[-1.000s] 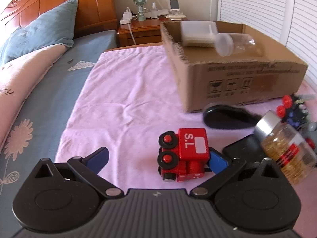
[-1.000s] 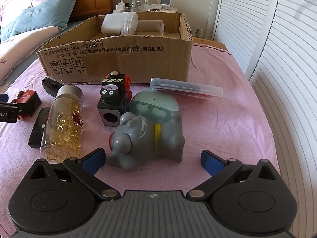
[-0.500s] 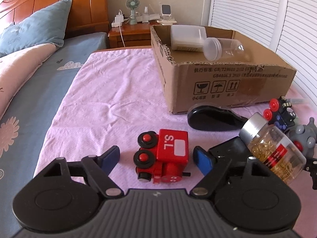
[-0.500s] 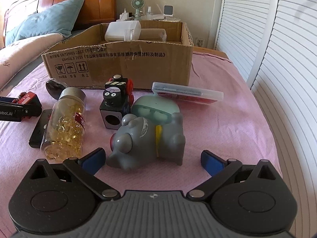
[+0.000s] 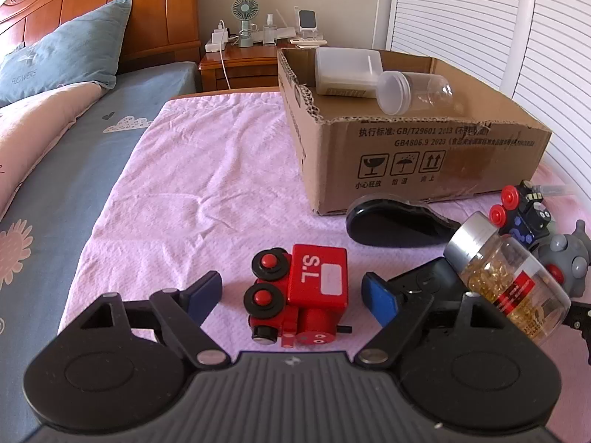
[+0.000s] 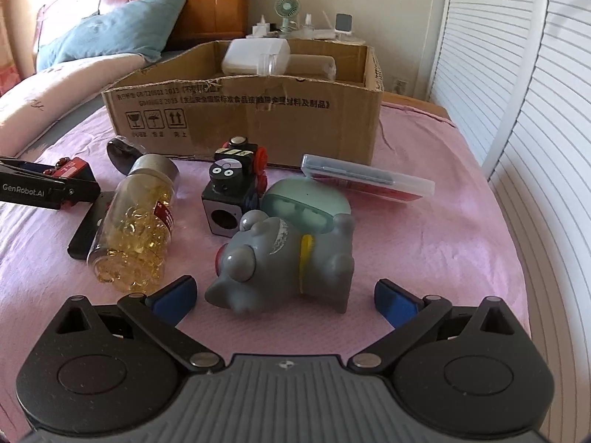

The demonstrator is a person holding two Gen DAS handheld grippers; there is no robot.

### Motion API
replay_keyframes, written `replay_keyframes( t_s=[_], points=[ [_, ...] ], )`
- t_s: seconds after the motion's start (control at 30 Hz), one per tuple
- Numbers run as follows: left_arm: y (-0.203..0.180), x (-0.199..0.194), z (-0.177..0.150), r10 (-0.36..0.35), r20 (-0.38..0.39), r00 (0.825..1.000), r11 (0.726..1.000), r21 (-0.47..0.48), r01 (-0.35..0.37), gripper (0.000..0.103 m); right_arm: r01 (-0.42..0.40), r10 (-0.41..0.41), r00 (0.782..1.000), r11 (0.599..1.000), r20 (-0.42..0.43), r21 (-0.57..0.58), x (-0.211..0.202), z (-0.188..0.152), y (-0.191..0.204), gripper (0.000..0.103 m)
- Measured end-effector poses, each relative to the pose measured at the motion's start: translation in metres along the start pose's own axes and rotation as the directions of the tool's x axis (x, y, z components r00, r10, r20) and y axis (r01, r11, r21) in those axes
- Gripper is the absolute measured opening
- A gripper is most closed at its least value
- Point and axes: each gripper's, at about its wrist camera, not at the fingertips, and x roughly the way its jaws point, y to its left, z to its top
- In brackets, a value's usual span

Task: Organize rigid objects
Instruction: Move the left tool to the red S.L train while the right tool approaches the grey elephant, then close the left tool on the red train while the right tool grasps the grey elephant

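A red toy train (image 5: pixel 301 295) marked "S.L" lies on the pink blanket between the blue pads of my left gripper (image 5: pixel 291 293), which is open around it without touching. My right gripper (image 6: pixel 284 297) is open around a grey toy figure (image 6: pixel 284 258) lying on its side. A capsule bottle (image 6: pixel 135 217) (image 5: pixel 506 280), a black toy train (image 6: pixel 232 188), a green case (image 6: pixel 306 203) and a clear flat box (image 6: pixel 365 179) lie nearby. A cardboard box (image 5: pixel 413 147) (image 6: pixel 255 114) stands behind, holding a white container (image 5: pixel 347 70) and a clear jar (image 5: pixel 413 92).
A black glossy object (image 5: pixel 395 225) and a black flat device (image 6: pixel 86 232) lie on the blanket (image 5: pixel 207 184). Blue bedding and pillows are at the left, a nightstand (image 5: pixel 240 62) with a fan at the back, white louvred doors at the right.
My left gripper has swung so the red train now sits centred between its pads, with both pads closer to it. My right gripper has edged toward the grey figure.
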Motion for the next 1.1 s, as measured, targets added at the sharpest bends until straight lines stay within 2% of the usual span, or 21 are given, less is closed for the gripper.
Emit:
replay_keyframes(
  t_s=[0.37,0.53,0.67,0.73,0.87,0.93,1.1],
  points=[
    [0.0,0.0,0.0,0.0,0.0,1.0,1.0,0.0,0.0,0.083,0.001,-0.001,1.0,1.0,-0.011,-0.004,0.006,0.008,0.001,0.103],
    [0.0,0.0,0.0,-0.001,0.002,1.0,1.0,0.001,0.001,0.083,0.001,-0.001,1.0,1.0,0.0,-0.009,0.004,0.011,0.005,0.09],
    [0.001,0.0,0.0,-0.002,0.002,1.0,1.0,-0.002,0.002,0.082,0.01,-0.01,1.0,1.0,0.004,-0.001,0.004,0.013,0.005,0.084],
    [0.001,0.0,0.001,0.003,0.002,1.0,1.0,-0.004,-0.003,0.076,0.017,-0.017,1.0,1.0,0.004,0.003,0.004,0.014,0.005,0.079],
    [0.0,-0.002,0.003,-0.01,-0.002,1.0,1.0,0.011,0.01,0.063,0.023,-0.023,1.0,1.0,-0.002,0.004,0.002,0.014,0.004,0.079],
    [0.0,-0.003,0.005,-0.023,-0.008,1.0,1.0,0.02,0.023,0.049,0.026,-0.026,1.0,1.0,-0.008,0.0,0.001,0.015,0.005,0.078],
    [-0.001,-0.004,0.008,-0.047,-0.043,0.998,0.997,0.06,0.05,0.049,0.021,-0.021,0.999,1.0,-0.032,-0.003,-0.002,0.017,0.008,0.078]
  ],
)
